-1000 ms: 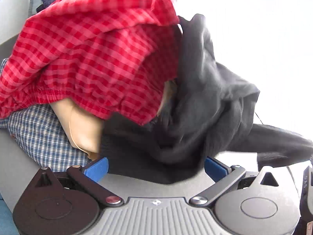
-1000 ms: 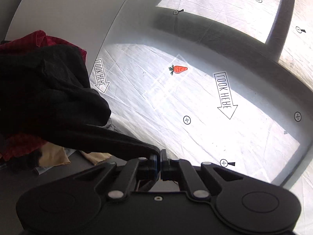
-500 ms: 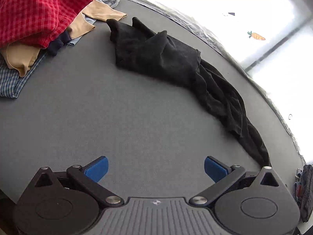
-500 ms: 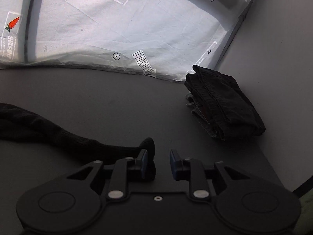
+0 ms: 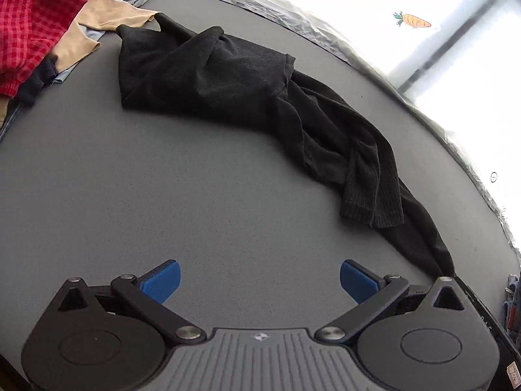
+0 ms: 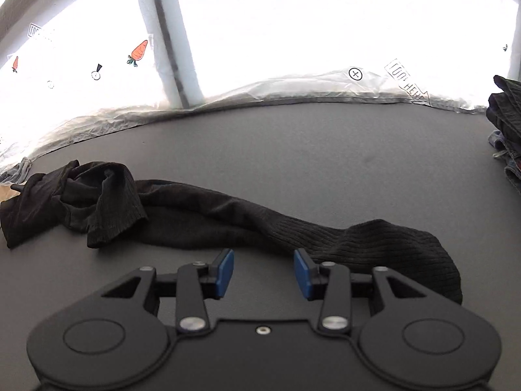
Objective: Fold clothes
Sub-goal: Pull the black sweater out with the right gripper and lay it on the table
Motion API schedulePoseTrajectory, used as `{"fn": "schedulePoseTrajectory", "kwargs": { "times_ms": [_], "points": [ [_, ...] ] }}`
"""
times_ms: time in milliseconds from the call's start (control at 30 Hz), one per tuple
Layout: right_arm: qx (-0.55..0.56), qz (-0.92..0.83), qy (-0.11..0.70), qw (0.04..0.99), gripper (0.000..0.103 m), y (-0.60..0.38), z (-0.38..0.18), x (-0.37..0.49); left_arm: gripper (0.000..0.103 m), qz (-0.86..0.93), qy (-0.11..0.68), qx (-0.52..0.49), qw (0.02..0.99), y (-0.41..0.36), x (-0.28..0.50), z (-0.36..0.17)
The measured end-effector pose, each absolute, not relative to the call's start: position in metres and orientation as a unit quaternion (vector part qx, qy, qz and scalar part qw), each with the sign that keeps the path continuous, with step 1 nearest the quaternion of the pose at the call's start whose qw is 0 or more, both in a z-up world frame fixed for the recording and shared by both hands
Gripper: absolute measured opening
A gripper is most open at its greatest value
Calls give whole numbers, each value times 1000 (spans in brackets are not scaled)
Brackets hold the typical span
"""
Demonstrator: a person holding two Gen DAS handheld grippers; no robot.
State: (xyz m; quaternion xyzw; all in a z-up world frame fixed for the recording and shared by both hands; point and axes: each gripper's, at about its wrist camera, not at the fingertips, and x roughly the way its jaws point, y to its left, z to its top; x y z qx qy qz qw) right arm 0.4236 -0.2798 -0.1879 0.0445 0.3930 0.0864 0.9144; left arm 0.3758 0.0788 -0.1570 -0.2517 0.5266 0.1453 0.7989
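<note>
— Where does the garment lie?
— The black sweater [image 5: 247, 88] is stretched out crumpled across the grey table [image 5: 136, 189], one ribbed end just ahead of the right gripper [image 6: 263, 272].
— Jaws?
— Left gripper [image 5: 259, 280]: spread wide, nothing between them, above bare table. Right: parted, holding nothing, the cloth just beyond its blue pads [image 6: 225, 272].
— Anything else?
— A red checked shirt [image 5: 29, 22] and a tan cloth [image 5: 107, 16] piled at the sweater's far end; dark folded clothes [image 6: 506, 110] at the table's right edge.

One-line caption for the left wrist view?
Open left tool above the grey table, facing a crumpled black sweater.
</note>
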Motion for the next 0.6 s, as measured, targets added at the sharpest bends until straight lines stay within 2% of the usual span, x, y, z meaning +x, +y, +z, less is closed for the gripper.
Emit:
{"fn": "schedulePoseTrajectory", "kwargs": {
  "times_ms": [100,200,367,400,433,500,600],
  "points": [
    [20,150,394,907,44,-236,-196,460,103,160,530,-252,794,90,389,-166],
    [-11,204,394,896,55,-191,-205,495,103,169,534,-257,788,100,401,-177],
    [-51,271,415,867,56,-133,-224,553,103,172,537,-254,786,117,427,-193],
    [-53,291,427,855,44,-129,-227,564,103,171,538,-247,788,119,434,-196],
    [-61,311,434,843,8,-123,-229,576,103,170,539,-240,790,120,442,-198],
    [-90,328,421,841,5,-115,-225,594,103,167,538,-226,795,123,455,-200],
    [-139,278,339,888,2,-121,-194,618,103,161,527,-209,808,126,472,-200]
  ]
}}
